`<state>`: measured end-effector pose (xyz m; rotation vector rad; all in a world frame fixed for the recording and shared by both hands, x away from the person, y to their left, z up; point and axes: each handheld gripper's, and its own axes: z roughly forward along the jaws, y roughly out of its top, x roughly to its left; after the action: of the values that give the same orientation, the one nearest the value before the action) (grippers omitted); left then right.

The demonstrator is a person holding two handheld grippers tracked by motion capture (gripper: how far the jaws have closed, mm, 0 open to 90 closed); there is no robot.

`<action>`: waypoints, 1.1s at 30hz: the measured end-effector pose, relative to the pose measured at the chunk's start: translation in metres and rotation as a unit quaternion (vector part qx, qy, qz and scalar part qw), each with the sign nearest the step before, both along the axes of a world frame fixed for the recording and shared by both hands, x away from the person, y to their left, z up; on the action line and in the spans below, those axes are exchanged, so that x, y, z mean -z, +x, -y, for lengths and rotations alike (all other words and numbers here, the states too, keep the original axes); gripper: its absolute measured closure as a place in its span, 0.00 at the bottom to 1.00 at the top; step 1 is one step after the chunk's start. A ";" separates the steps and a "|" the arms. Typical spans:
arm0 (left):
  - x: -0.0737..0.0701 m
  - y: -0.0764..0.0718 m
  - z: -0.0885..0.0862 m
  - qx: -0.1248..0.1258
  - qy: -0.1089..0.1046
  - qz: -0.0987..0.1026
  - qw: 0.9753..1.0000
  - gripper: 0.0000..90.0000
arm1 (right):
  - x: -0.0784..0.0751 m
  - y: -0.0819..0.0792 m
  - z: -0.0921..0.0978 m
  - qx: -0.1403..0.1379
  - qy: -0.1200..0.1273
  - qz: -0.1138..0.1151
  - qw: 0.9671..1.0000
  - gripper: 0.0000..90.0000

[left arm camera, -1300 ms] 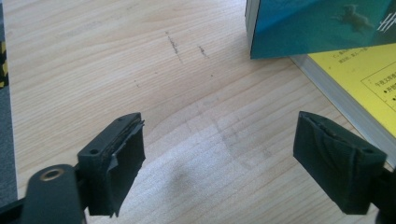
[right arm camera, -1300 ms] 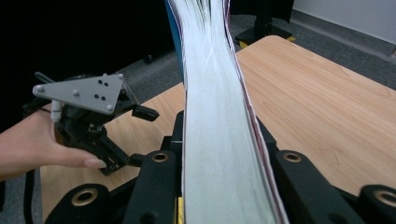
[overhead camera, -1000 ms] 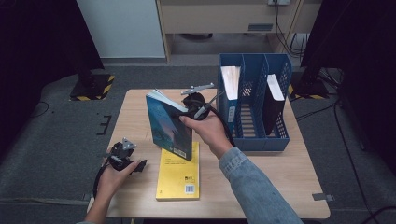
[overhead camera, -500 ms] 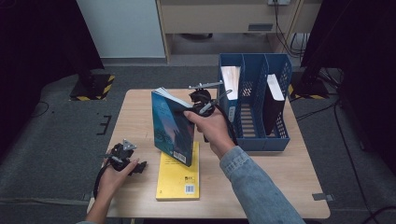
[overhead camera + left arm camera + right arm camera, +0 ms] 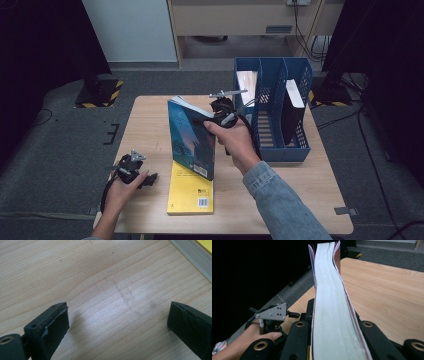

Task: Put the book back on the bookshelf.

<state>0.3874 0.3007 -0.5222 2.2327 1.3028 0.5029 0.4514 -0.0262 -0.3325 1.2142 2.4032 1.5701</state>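
A teal-covered book (image 5: 192, 140) is held upright above the table's middle, my right gripper (image 5: 212, 120) shut on its top edge. In the right gripper view its white page block (image 5: 329, 315) runs up between the two black jaws, which press on both covers. Under it a yellow book (image 5: 192, 192) lies flat near the front edge. My left gripper (image 5: 142, 176) rests low at the table's front left, open; in the left gripper view (image 5: 117, 322) its jaws stand wide apart over bare wood, the yellow book's corner (image 5: 197, 255) at top right.
A blue mesh file rack (image 5: 275, 145) stands at the table's right, with white papers (image 5: 246, 82) in one slot and a dark book (image 5: 292, 107) in another. The wooden table (image 5: 150, 125) has bare room at its left and back.
The right gripper has carried the teal book a little to the right and turned it more upright. The left gripper has stayed in place.
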 end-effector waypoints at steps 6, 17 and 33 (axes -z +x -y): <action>0.001 0.000 -0.001 0.000 -0.005 -0.002 1.000 0.02 | -0.005 -0.017 0.010 0.002 -0.012 0.009 1.000 0.81; 0.002 0.000 -0.001 0.002 -0.013 -0.005 1.000 0.01 | -0.004 -0.043 0.040 -0.008 -0.013 0.012 1.000 0.81; 0.004 0.000 -0.001 0.000 -0.024 -0.010 1.000 0.00 | 0.000 -0.070 0.103 0.027 0.002 0.015 1.000 0.81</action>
<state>0.3873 0.3016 -0.5261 2.2036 1.3124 0.4453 0.3810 -0.1294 -0.3322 1.2357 2.3290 1.5674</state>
